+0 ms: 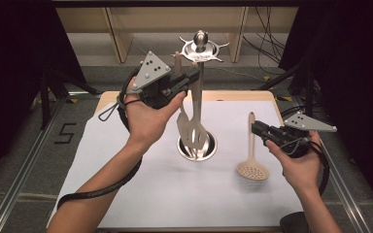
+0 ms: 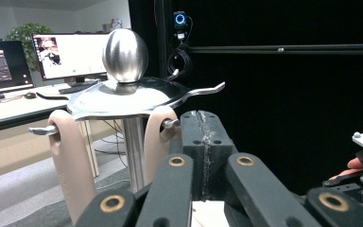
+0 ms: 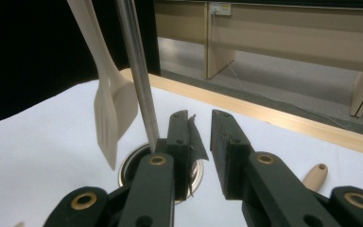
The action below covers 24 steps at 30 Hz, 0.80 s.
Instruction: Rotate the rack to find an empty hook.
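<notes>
The left gripper (image 1: 188, 77) is raised beside the top of the metal stand (image 1: 200, 48), its jaws pressed together with nothing between them. Two beige turners (image 1: 190, 127) hang from the stand's hooks over its round base. On the right, the skimmer (image 1: 252, 162) lies flat on the white table (image 1: 141, 194), its handle end just in front of the right gripper (image 1: 258, 129), whose jaws stand slightly apart and hold nothing.
</notes>
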Available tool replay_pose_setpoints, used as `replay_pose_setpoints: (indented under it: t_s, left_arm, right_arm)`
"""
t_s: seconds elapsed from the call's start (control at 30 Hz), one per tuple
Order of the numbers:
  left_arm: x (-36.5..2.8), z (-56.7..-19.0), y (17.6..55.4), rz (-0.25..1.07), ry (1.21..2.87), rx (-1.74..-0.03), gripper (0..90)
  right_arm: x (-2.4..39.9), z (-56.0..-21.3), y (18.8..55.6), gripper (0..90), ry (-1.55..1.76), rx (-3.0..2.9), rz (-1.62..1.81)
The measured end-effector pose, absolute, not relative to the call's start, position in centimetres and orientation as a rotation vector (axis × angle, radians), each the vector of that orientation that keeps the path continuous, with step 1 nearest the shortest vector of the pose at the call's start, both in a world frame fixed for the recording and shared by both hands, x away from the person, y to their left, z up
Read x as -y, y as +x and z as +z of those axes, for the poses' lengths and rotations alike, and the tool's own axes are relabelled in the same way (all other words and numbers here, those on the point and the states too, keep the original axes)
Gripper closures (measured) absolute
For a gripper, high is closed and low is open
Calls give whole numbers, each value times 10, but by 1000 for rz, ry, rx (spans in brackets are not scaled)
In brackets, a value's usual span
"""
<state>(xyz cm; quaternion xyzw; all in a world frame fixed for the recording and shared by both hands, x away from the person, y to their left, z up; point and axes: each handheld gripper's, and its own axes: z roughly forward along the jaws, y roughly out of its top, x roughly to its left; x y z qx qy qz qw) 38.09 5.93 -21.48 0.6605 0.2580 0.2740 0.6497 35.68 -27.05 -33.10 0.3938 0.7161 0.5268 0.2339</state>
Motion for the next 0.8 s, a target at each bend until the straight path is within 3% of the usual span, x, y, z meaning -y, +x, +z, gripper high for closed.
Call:
replay_pose_setpoints:
  t_s: [0.8]
  left_arm:
    - [-71, -210, 384, 643, 1482, -603, 895]
  right_arm:
    - [270, -331, 358, 782, 1068, -1960, 1438]
